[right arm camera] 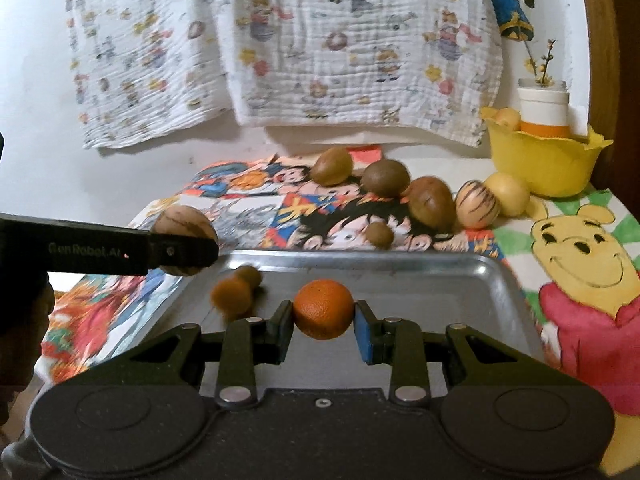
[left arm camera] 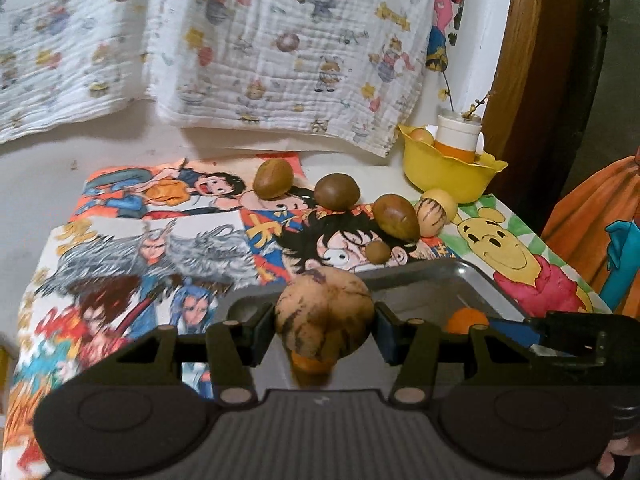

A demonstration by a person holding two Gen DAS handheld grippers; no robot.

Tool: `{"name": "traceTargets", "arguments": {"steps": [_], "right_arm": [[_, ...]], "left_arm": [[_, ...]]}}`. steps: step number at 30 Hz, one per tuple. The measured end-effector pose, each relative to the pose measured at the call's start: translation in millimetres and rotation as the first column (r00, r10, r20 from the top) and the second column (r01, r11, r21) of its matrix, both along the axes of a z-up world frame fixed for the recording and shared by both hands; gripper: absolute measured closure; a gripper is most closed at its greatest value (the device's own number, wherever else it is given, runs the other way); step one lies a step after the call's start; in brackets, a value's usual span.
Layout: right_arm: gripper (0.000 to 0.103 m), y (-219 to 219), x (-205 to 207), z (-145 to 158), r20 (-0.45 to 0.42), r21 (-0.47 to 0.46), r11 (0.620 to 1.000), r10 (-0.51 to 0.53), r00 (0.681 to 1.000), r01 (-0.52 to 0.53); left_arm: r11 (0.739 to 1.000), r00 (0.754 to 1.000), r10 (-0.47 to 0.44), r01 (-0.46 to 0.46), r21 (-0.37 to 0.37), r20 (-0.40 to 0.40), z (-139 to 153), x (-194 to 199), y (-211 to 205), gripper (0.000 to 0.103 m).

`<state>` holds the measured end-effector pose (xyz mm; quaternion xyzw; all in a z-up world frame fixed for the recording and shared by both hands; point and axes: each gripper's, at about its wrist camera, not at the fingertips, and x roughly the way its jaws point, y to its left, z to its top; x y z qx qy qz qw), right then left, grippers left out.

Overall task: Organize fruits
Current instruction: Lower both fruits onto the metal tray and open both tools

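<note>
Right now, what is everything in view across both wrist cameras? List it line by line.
Striped tan fruit: one, held between the left gripper's pads above the tray's left edge.
Orange: one, orange, between the right gripper's pads over the tray.
Small orange fruits: two, blurred, on the tray's left part.
Metal tray: one, silver, on the cartoon cloth.
Brown fruits: four, one small, in a row behind the tray.
Striped pale fruit: one, beside a plain yellow fruit.
Yellow bowl: one, back right, holding a white-orange jar and a fruit.
Cartoon cloth: one, multicoloured.
Left gripper: shut.
Right gripper: shut.
</note>
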<state>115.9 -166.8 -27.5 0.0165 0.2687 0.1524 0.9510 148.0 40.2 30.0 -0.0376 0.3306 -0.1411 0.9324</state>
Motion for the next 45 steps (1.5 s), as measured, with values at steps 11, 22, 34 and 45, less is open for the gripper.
{"name": "traceTargets", "arguments": {"steps": [11, 22, 34, 45], "right_arm": [[0.068, 17.3, -33.2, -9.3, 0.007, -0.057, 0.991, 0.121, 0.993, -0.121], [0.068, 31.6, -26.8, -22.1, -0.034, -0.102, 0.976, 0.188, 0.982, -0.191], [0.068, 28.1, -22.2, -27.6, -0.059, -0.116, 0.975, 0.186, 0.981, -0.192], [0.068, 24.4, -22.8, -27.9, -0.056, -0.105, 0.977, 0.182, 0.982, -0.187]], "left_arm": [[0.999, 0.999, 0.043, -0.043, -0.004, -0.033, -21.5, -44.8, 8.7, 0.047], [0.998, 0.997, 0.045, -0.042, 0.045, -0.068, -34.8, -50.4, 8.1, 0.046], [0.99, 0.998, 0.005, 0.004, 0.14, -0.063, -35.7, -50.5, -3.0, 0.046], [0.985, 0.998, 0.005, 0.006, 0.17, -0.062, -37.3, -49.8, -6.3, 0.045]]}}
